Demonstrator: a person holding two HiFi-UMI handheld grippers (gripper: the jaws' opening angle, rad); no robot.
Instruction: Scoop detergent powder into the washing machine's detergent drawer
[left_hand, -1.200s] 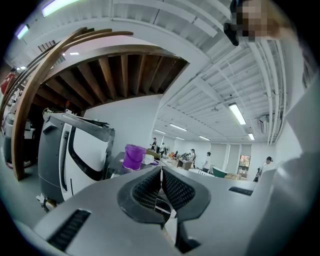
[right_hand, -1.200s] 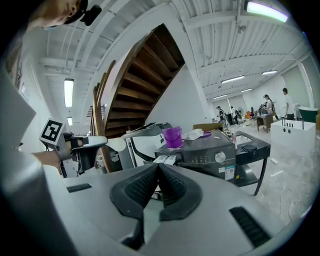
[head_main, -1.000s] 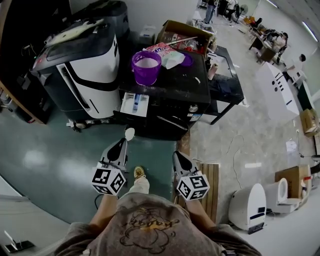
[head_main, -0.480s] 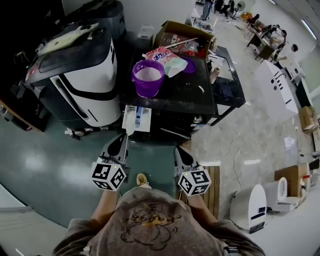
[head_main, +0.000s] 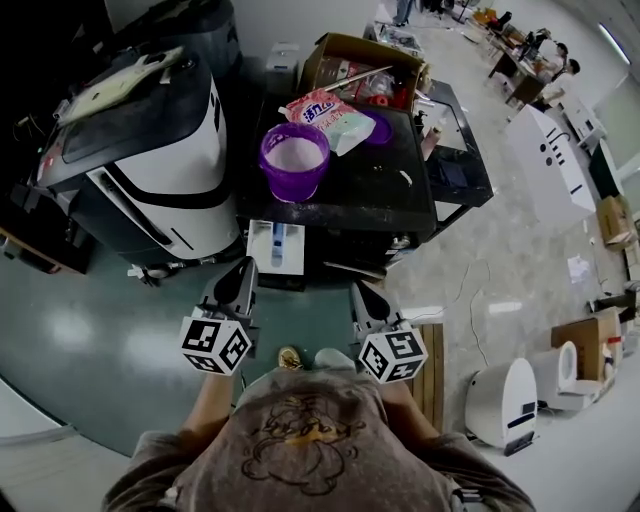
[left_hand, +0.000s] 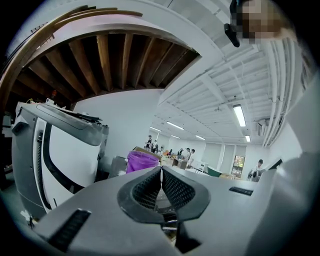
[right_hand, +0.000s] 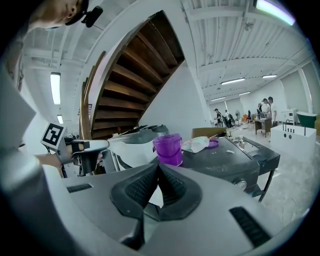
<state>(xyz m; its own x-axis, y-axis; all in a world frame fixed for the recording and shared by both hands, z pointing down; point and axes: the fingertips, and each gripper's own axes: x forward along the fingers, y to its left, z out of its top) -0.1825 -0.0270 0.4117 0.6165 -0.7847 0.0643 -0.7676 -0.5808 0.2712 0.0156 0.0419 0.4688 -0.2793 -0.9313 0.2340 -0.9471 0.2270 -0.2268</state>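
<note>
The purple bucket (head_main: 295, 160) (right_hand: 168, 149) holds white powder and stands on the black washing machine (head_main: 385, 195). Its white detergent drawer (head_main: 276, 246) is pulled out at the front left. My left gripper (head_main: 249, 266) (left_hand: 160, 170) hangs just before the drawer, shut on a thin white scoop, of which only a pale sliver shows between the jaws. My right gripper (head_main: 360, 290) (right_hand: 158, 166) is level with it to the right, shut with nothing in it. A pink-and-white detergent bag (head_main: 327, 112) lies behind the bucket.
A large white-and-black machine (head_main: 150, 150) stands close on the left of the washing machine. A cardboard box (head_main: 362, 68) and a purple lid (head_main: 377, 126) sit at the back of the black top. A wooden pallet (head_main: 432, 375) lies on the floor at right.
The washing machine and drawer have drawn nearer to both grippers. The white scoop tip, plain against the floor a second ago, now overlaps the drawer. Both grippers stay side by side.
</note>
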